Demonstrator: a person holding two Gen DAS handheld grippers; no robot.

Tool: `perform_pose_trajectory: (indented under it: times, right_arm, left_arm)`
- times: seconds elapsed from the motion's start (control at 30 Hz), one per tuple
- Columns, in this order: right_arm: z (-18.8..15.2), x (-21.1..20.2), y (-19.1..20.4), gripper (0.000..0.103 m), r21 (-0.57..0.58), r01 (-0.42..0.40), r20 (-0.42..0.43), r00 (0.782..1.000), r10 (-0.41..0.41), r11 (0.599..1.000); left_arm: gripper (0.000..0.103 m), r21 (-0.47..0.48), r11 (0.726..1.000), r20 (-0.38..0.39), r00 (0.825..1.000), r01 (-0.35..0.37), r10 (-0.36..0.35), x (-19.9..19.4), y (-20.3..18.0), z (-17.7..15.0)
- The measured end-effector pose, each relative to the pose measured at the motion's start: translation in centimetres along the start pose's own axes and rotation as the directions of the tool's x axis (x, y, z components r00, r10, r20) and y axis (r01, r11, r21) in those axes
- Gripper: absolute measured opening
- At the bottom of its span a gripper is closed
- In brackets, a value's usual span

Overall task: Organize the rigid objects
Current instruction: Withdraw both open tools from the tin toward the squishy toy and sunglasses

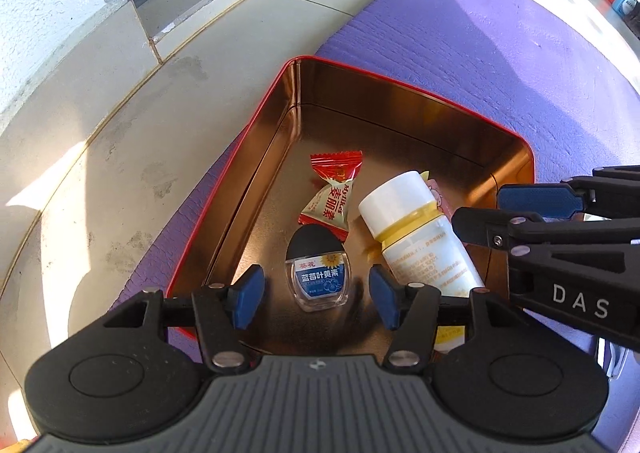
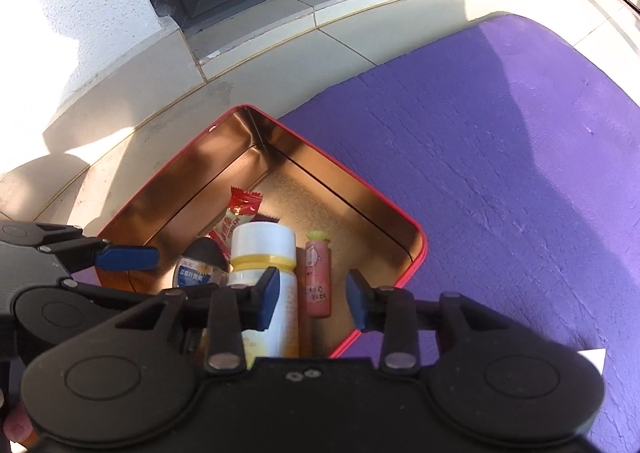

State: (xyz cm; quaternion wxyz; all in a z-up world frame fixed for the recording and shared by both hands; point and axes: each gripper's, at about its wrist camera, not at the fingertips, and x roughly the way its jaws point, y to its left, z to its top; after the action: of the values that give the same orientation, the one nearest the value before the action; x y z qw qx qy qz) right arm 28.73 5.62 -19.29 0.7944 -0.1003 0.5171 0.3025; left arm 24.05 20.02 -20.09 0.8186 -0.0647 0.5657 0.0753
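- A red tin box with a shiny gold inside lies open on a purple mat; the mat lies on a pale tiled floor.
- Four things lie on the bottom of the box, towards its near end.
- A small clear eye-drop bottle with a black cap and a blue label lies flat, cap pointing far.
- Just beyond it lies a wrapped candy in a red and gold wrapper, its near end close to the bottle's cap.
- To the right of these lies a white pill bottle on its side, with a yellow band below its white cap; the cap points far.
- On the right side of the pill bottle, seen from the right wrist, lies a small pink tube with a green tip, just beside it.
- The left gripper hangs over the near end of the box with its jaws spread; the eye-drop bottle lies between the blue pads, with a gap on each side, so nothing is pinched.
- The right gripper also stands spread; the pink tube lies between its fingers and neither pad touches it. Its left pad sits in front of the pill bottle; whether it touches the bottle I cannot tell.
- Each gripper shows at the edge of the other's view, close together over the box.
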Motion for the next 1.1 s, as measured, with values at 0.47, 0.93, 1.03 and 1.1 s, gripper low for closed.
perform_pose_trajectory:
  times: [0.47,0.93,1.03,1.1]
  right_arm:
    - [-1.7,-8.0,0.2,0.058,0.006,-0.046,0.095,0.994,0.046,0.999]
    - [-5.6,-16.6,-1.2,0.075,0.015,-0.051,0.188,0.981,0.047,0.999]
    - [-6.8,-17.9,-1.9,0.08,0.037,-0.049,0.209,0.977,0.04,0.998]
    - [-7.7,-18.4,-2.5,0.08,0.055,-0.045,0.213,0.977,0.032,0.997]
  left_arm:
    - [0.057,0.082,0.995,0.092,0.995,-0.05,0.042,-7.0,-1.4,-0.3]
    - [0.063,0.123,0.991,0.171,0.985,-0.045,0.023,-13.8,-4.4,-1.8]
    - [0.069,0.139,0.99,0.186,0.983,-0.028,0.001,-15.1,-5.9,-2.5]
    - [0.07,0.156,0.987,0.19,0.982,-0.021,-0.009,-15.5,-6.9,-2.8]
